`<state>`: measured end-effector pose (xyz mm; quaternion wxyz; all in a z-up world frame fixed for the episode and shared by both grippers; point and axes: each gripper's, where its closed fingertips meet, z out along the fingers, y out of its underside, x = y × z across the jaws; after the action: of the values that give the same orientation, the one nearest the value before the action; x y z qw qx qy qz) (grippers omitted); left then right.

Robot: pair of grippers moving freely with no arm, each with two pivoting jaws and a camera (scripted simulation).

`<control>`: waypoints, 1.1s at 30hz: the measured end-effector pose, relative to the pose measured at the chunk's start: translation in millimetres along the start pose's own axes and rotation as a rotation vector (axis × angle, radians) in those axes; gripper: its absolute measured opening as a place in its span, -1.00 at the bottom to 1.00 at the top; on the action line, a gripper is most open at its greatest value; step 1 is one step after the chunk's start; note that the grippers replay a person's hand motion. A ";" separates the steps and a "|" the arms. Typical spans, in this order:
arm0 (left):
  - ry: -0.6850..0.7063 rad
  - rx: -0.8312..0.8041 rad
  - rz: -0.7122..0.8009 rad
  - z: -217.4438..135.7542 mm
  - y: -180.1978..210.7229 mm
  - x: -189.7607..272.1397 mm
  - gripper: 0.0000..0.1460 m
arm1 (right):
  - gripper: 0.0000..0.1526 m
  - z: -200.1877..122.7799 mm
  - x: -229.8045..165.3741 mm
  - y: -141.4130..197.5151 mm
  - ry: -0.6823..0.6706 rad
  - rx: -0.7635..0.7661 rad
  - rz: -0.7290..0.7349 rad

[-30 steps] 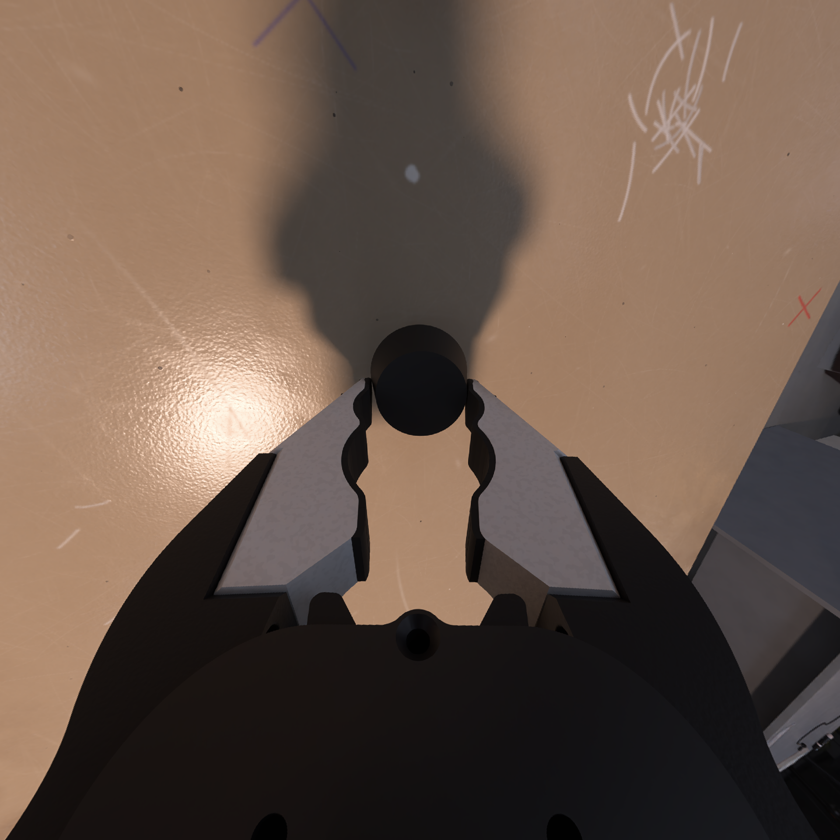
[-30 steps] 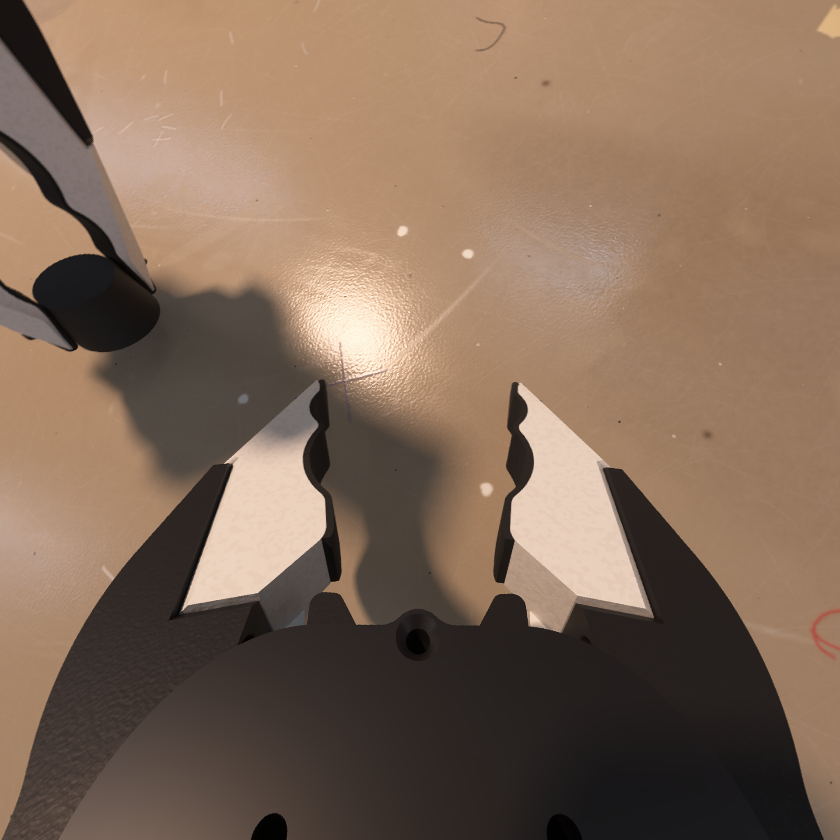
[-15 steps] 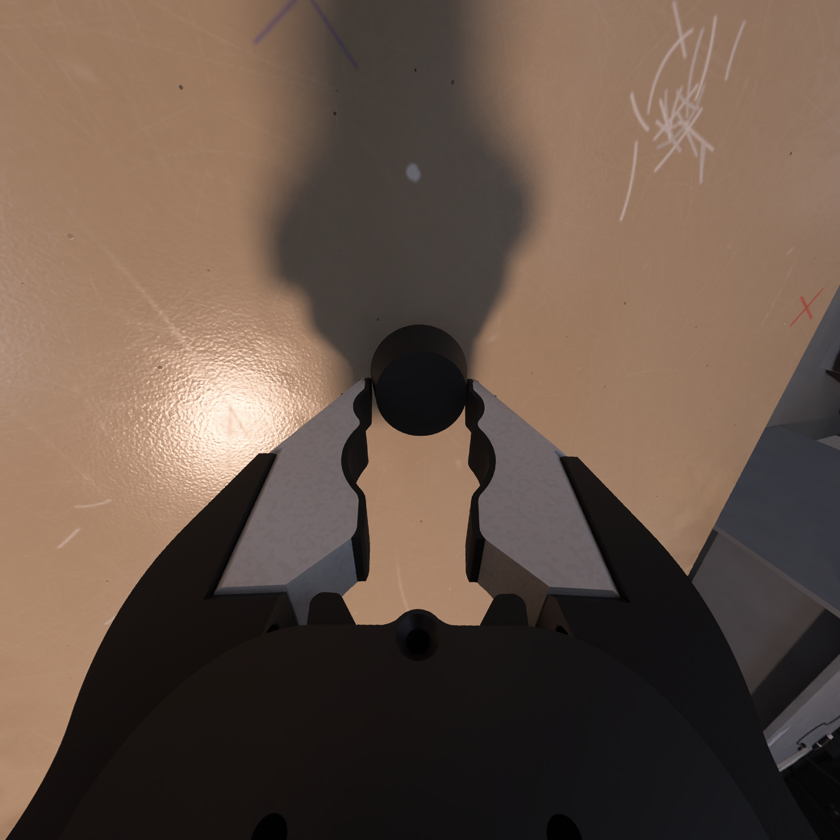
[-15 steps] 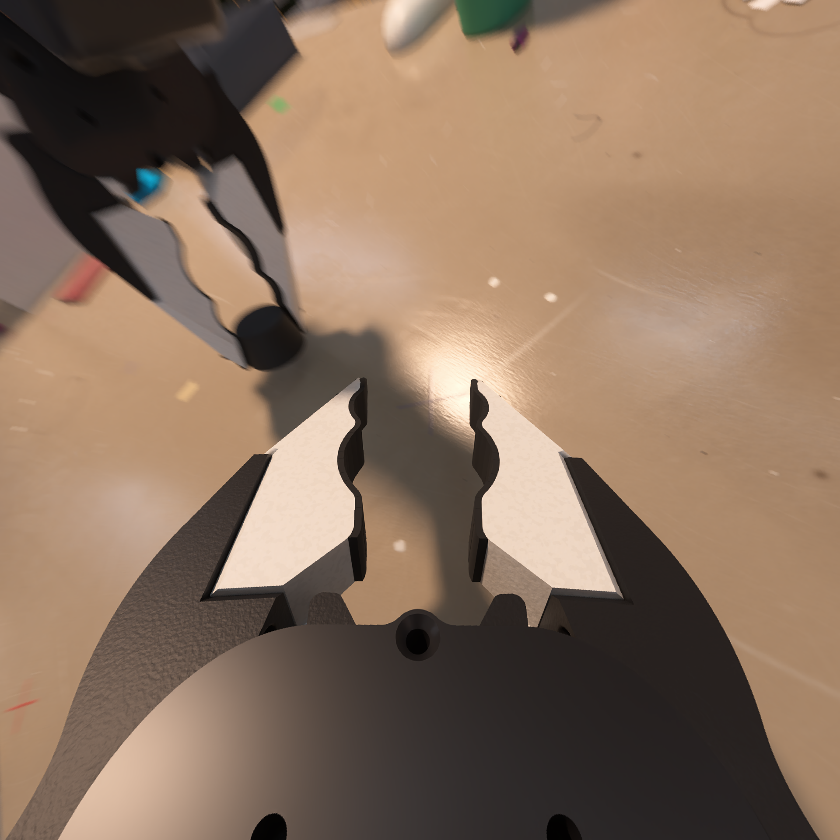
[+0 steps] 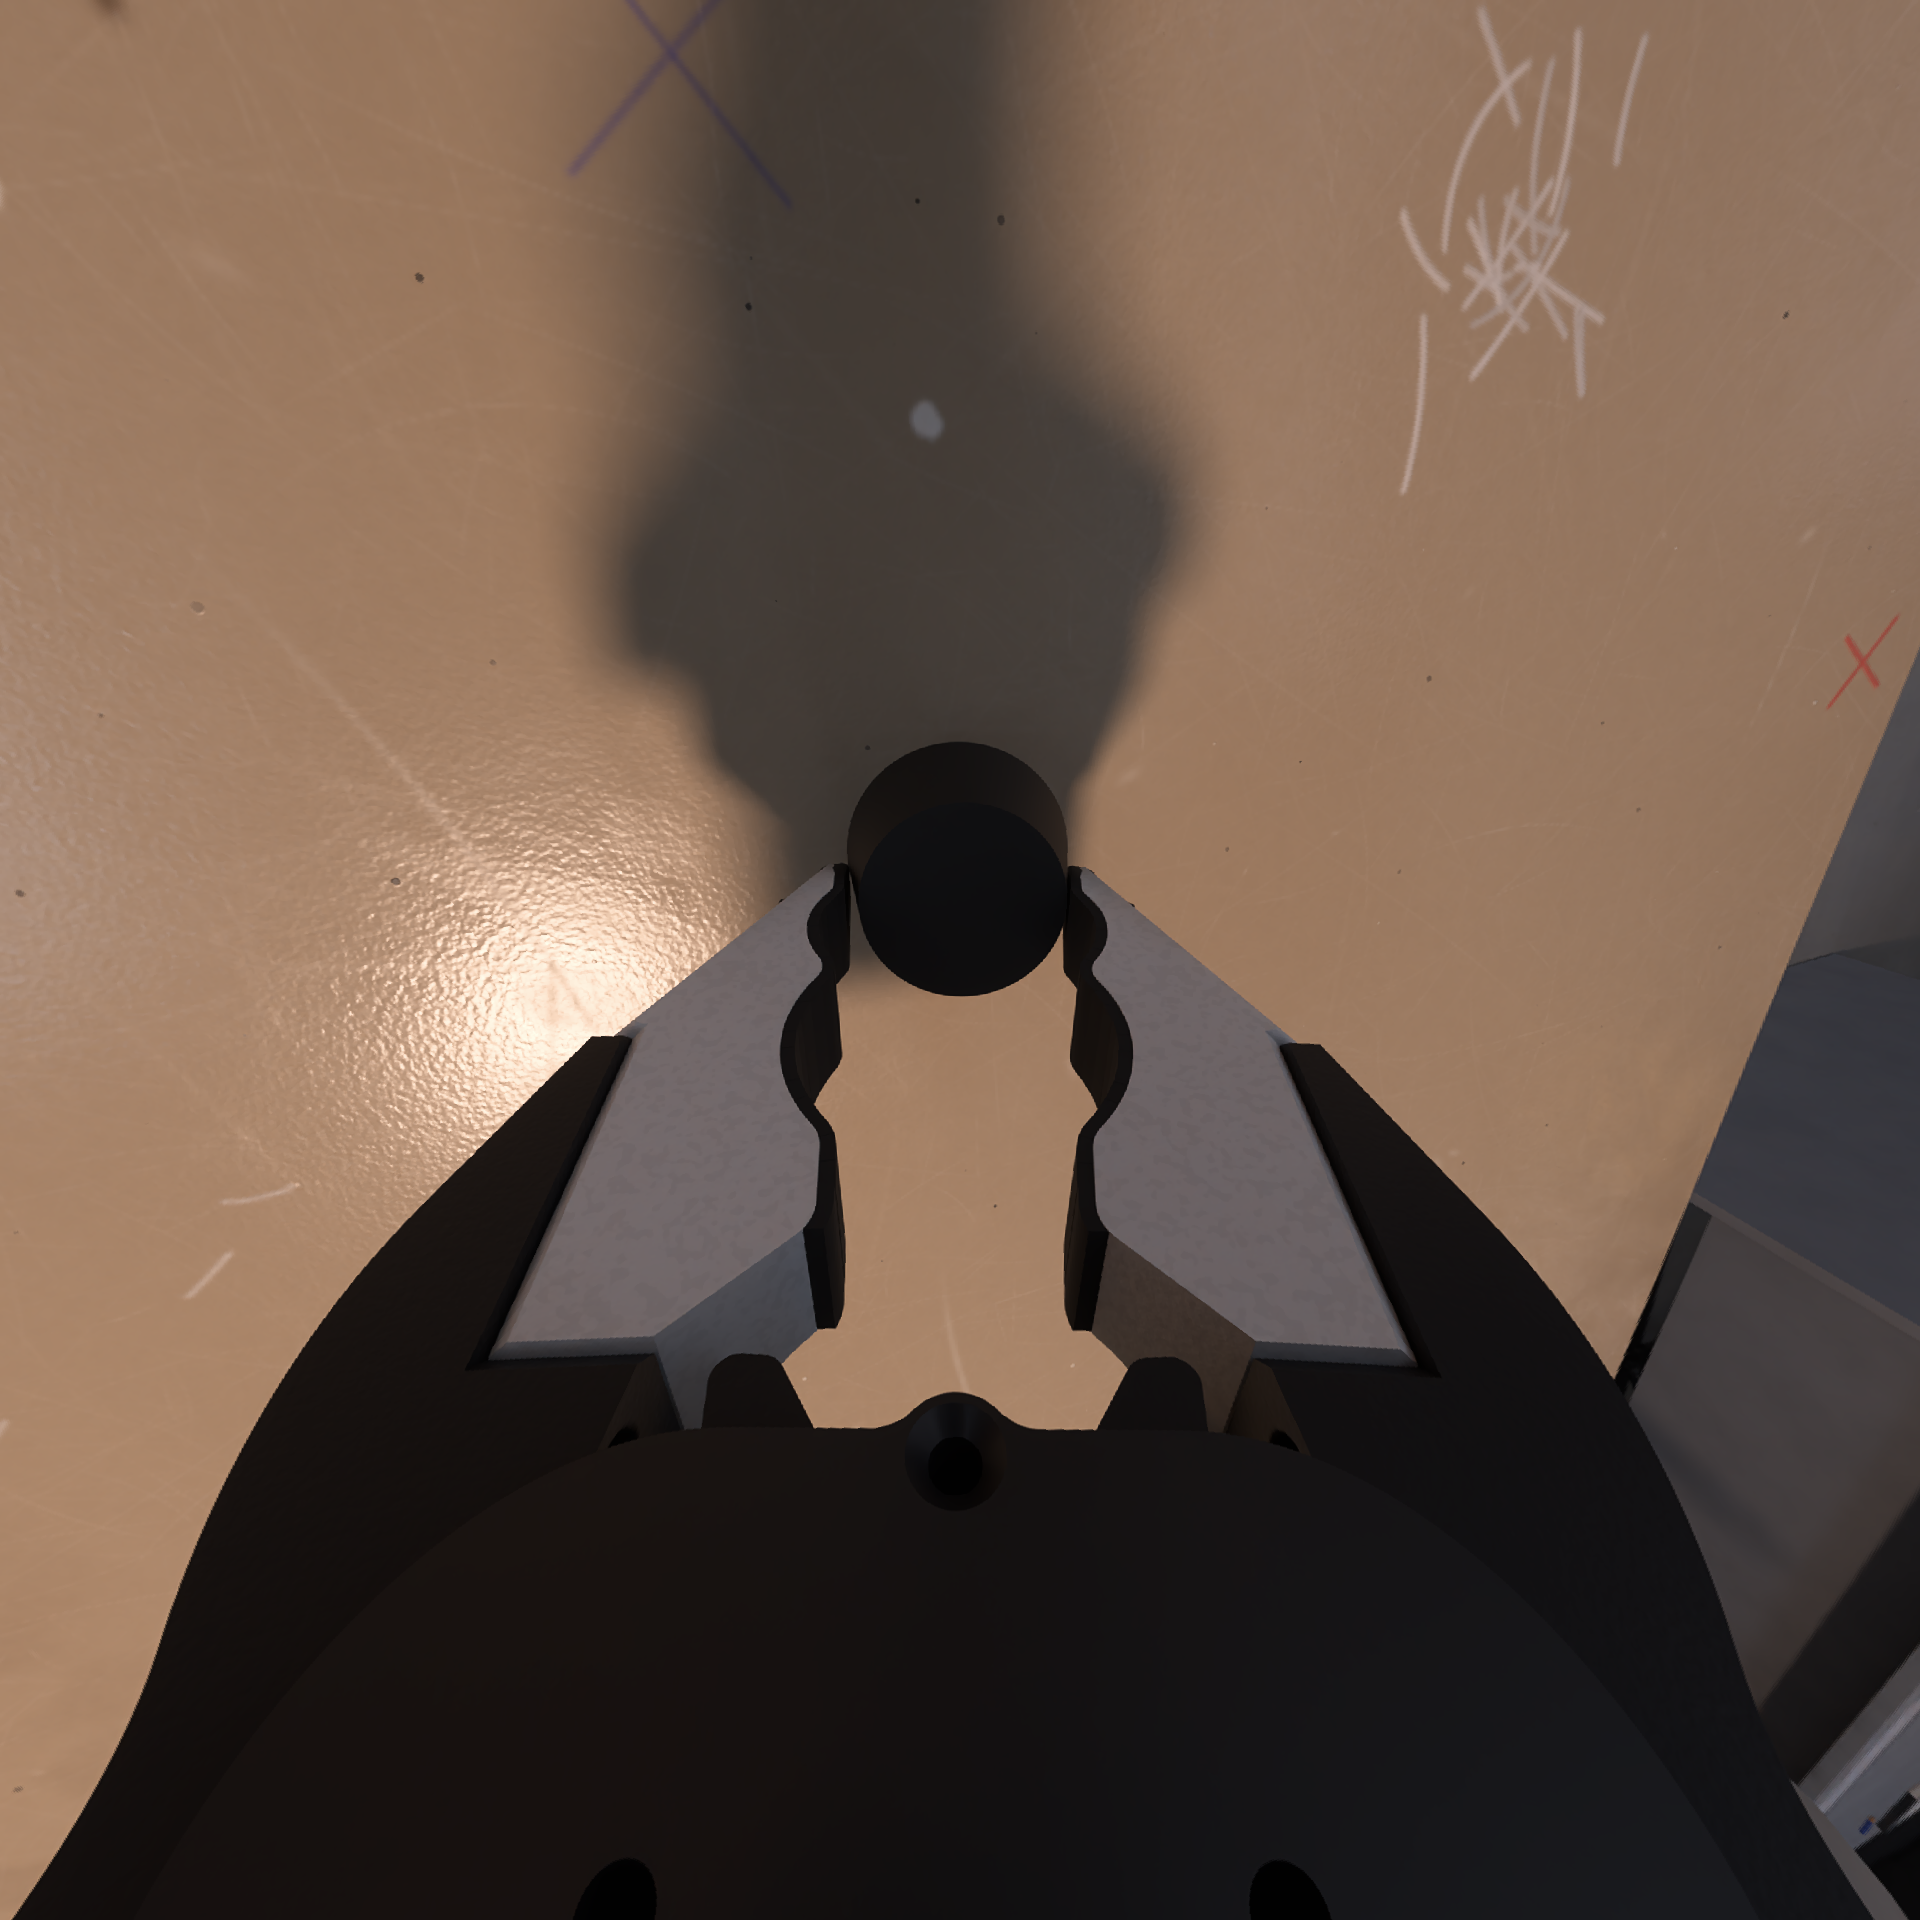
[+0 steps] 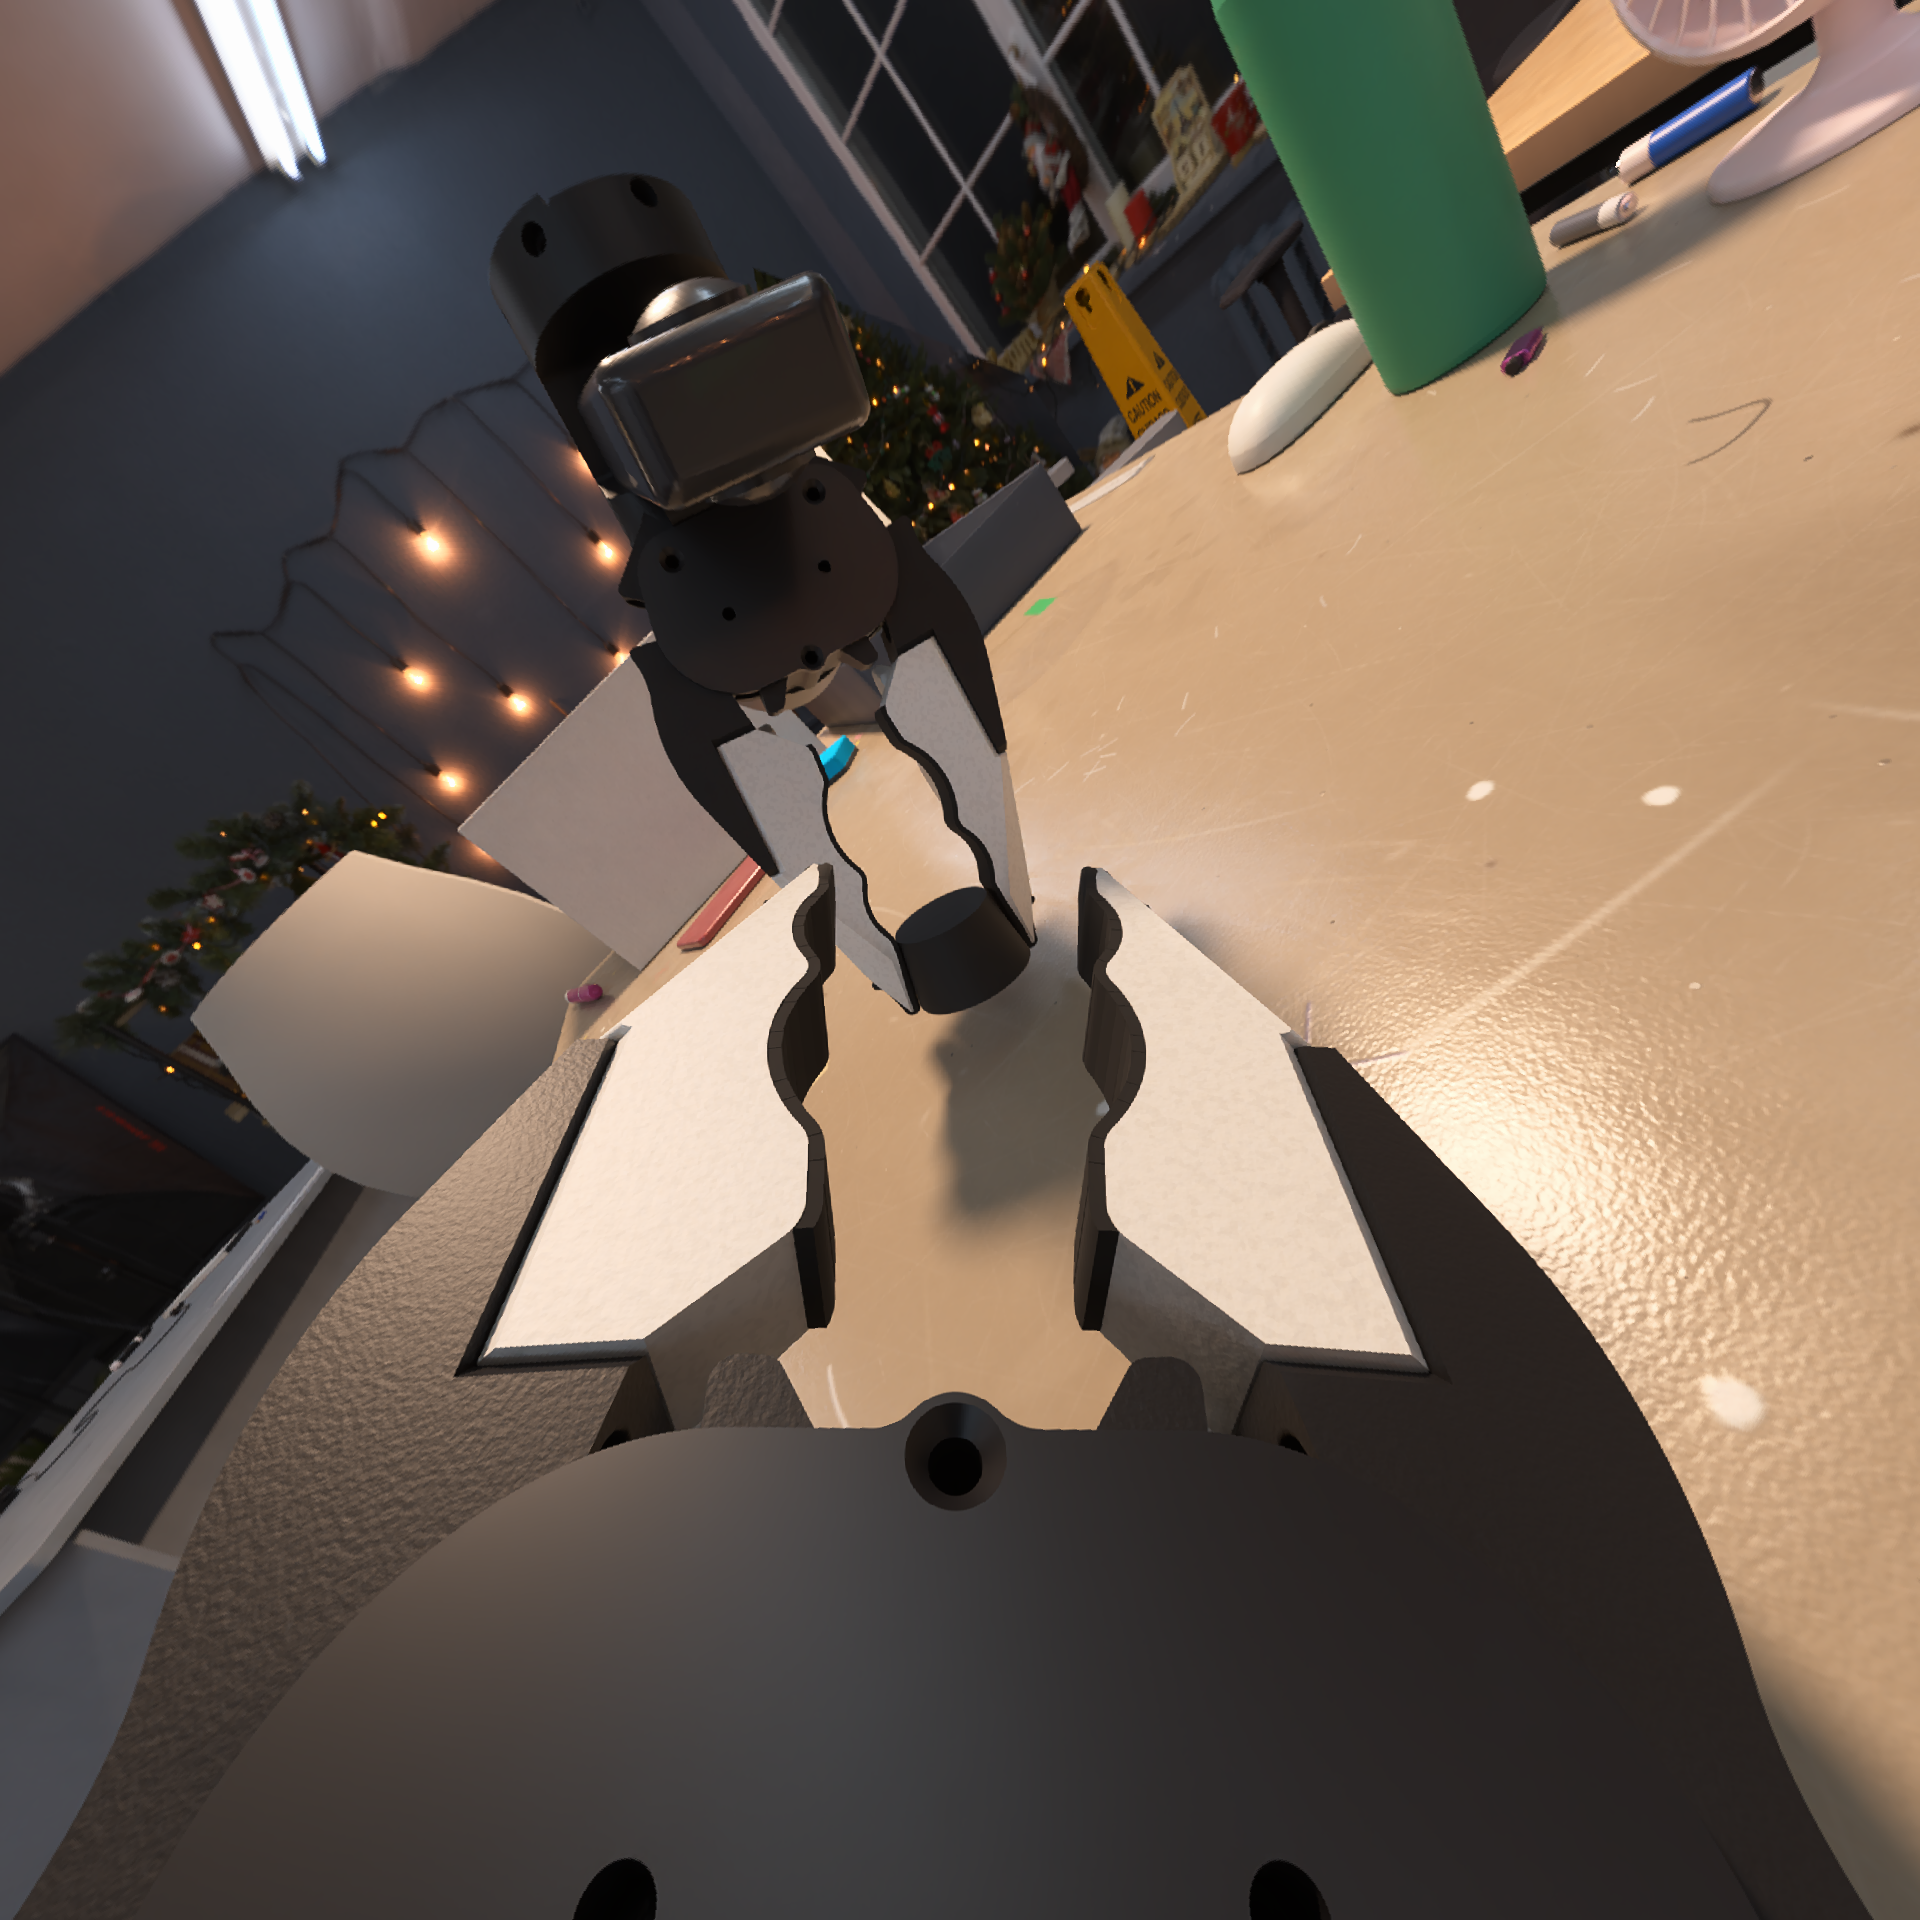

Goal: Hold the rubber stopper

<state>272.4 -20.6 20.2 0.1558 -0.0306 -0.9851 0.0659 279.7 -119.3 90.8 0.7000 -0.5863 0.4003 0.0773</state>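
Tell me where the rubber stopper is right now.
The black rubber stopper sits pinched between the left gripper's fingertips just above the tan table; the right wrist view shows it straight ahead, beyond the open right gripper.

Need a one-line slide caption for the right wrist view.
Left gripper pinches the black rubber stopper at the table while the open right gripper faces it.

A: What do the grippers look like?
B: The left gripper [image 5: 957, 883] and right gripper [image 6: 956, 883] both have matte black bodies, a small round hole at centre, and pale grey fingers [image 6: 717, 1122] with wavy black-edged inner faces.
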 end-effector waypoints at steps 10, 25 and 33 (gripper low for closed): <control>0.032 0.075 0.033 -3.8 -9.0 3.2 -0.44 | -0.36 2.2 3.4 -2.5 0.003 0.053 0.059; 0.065 0.142 0.050 -13.8 -22.4 14.7 -0.44 | -0.40 19.4 -14.4 3.3 -0.085 0.087 0.146; 0.063 0.124 0.018 -11.5 -20.6 13.5 -0.44 | -0.37 14.9 -11.3 0.0 -0.095 0.091 0.175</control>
<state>262.3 -38.5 38.0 0.1877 -0.0318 -0.9734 0.1275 279.1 -102.1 98.1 0.7346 -0.5125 0.4193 0.1477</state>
